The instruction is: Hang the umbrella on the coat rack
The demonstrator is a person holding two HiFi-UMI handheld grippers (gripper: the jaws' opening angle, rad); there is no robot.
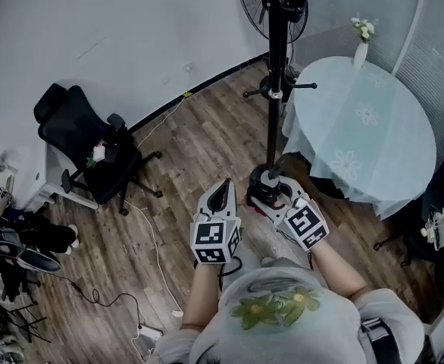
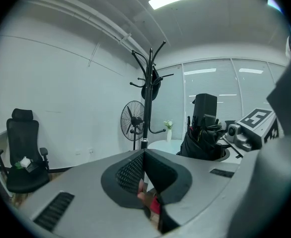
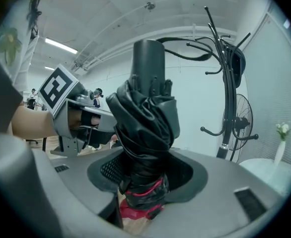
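Note:
A folded black umbrella (image 3: 148,118) with a red band stands upright between the jaws of my right gripper (image 3: 145,182), which is shut on its lower part. From the head view the umbrella (image 1: 267,186) sits just in front of the right gripper (image 1: 282,196), near the foot of the black coat rack (image 1: 276,74). The coat rack (image 3: 228,93) rises to the right, with curved hooks and a dark item hung near its top. My left gripper (image 1: 223,188) is beside the umbrella on the left, jaws together and empty (image 2: 144,155). The rack (image 2: 148,98) stands straight ahead of it.
A round table (image 1: 366,120) with a pale cloth and a flower vase (image 1: 362,40) stands right of the rack. A standing fan (image 2: 133,120) is behind the rack. A black office chair (image 1: 85,146) sits left by the wall. Cables and a power strip (image 1: 148,331) lie on the wood floor.

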